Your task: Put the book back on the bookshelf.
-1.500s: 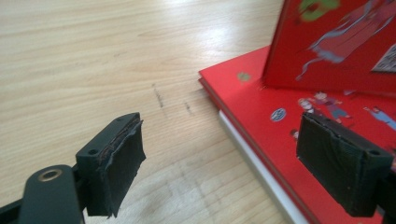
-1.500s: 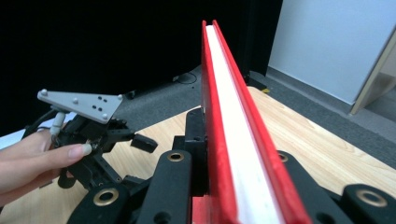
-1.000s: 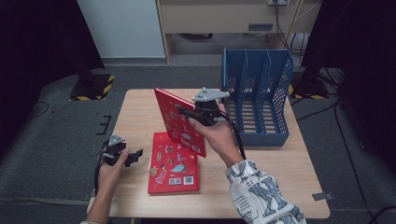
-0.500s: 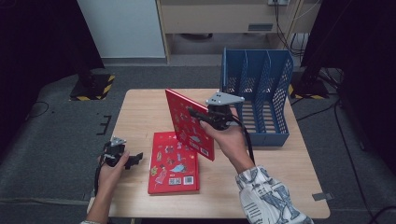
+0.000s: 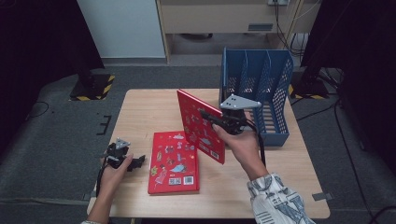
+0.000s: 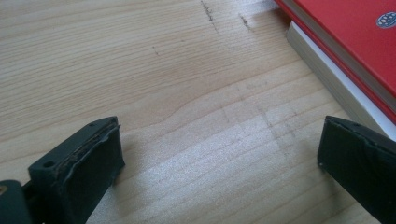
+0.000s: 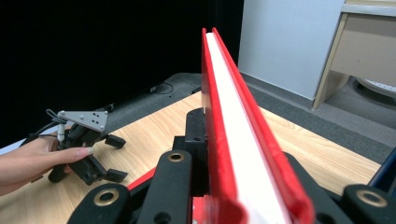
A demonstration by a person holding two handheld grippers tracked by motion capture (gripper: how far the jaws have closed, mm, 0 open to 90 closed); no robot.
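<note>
On the wooden counter (image 5: 140, 107) the right gripper (image 5: 215, 120) holds a red hardcover book (image 5: 200, 125) lifted on edge above the surface, its cover tilted toward the left side of the high view. The jaws are clamped on this book; in the right gripper view the white page block and red covers (image 7: 233, 135) run straight up between them. The raised book sits just in front of the blue mesh file rack (image 5: 261, 88), which stands at the far right of the counter with its upright dividers open toward the near side.

A second red book (image 5: 173, 162) lies flat on the counter, cover up, near the front edge, below and to the left of the raised one. The left gripper (image 5: 135, 163) rests low at the counter's left front, just beside the flat book's left edge, held by the left hand (image 5: 112, 170). Its jaws stand wide apart with nothing between them; in the left gripper view bare wood lies between them and the flat book's corner (image 6: 345, 51) appears at the upper right.
</note>
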